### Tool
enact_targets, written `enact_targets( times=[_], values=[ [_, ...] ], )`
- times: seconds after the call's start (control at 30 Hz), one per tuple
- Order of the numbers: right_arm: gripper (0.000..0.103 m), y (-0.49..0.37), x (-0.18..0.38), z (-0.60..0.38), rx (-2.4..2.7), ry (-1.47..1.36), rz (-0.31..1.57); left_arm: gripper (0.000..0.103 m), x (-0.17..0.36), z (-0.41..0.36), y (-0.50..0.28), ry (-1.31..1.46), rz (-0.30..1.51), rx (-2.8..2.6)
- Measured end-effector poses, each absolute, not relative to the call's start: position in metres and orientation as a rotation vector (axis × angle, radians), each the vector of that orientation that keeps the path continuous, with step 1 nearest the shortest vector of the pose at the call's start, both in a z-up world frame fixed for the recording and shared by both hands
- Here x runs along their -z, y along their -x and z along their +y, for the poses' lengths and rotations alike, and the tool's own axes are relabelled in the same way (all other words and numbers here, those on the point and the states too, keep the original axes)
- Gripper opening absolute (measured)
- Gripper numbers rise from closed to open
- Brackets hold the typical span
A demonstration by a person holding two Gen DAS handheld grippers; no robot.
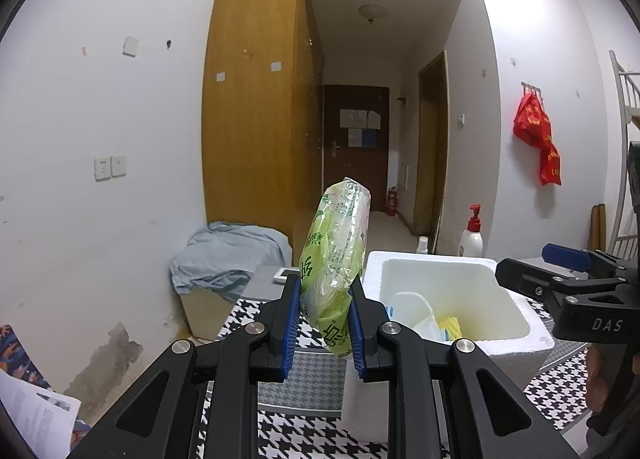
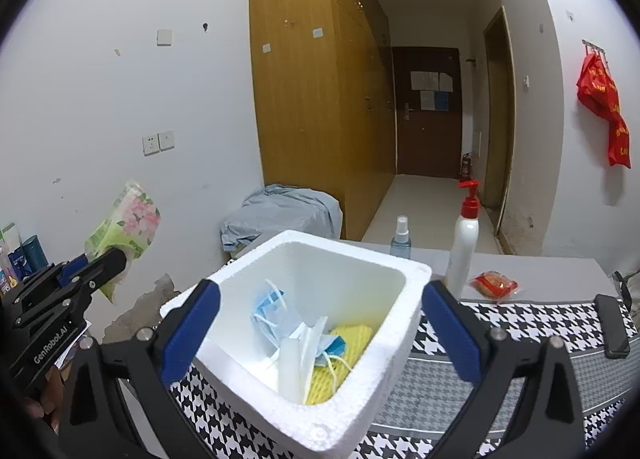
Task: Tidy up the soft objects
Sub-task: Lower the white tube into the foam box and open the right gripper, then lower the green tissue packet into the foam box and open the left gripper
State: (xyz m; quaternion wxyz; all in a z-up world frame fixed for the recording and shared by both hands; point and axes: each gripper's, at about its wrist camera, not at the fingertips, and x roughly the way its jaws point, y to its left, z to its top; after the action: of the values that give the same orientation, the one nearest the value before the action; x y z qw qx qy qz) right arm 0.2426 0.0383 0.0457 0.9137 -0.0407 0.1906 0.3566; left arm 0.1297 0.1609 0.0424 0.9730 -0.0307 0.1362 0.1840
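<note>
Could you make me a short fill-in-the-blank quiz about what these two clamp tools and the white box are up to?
1. The left gripper is shut on a soft ____ plastic tissue pack.
2. The right gripper has its jaws ____ over the white foam box.
3. Inside the box lie blue face masks and a ____ foam net.
4. The white pump bottle has a ____ top.

Missing words: green; open; yellow; red

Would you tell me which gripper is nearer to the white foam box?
Right: the right gripper hangs open over the foam box, while the left gripper holds the tissue pack beside it.
</note>
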Motion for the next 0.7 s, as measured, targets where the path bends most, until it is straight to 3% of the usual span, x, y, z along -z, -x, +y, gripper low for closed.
enact_targets(
  times=[0.7],
  values=[
    [0.102, -0.237, -0.051, -0.002, -0.641, 0.079, 0.365, 0.024, -0.048, 0.146, -0.155, 0.063, 0.287, -0.264]
  ],
)
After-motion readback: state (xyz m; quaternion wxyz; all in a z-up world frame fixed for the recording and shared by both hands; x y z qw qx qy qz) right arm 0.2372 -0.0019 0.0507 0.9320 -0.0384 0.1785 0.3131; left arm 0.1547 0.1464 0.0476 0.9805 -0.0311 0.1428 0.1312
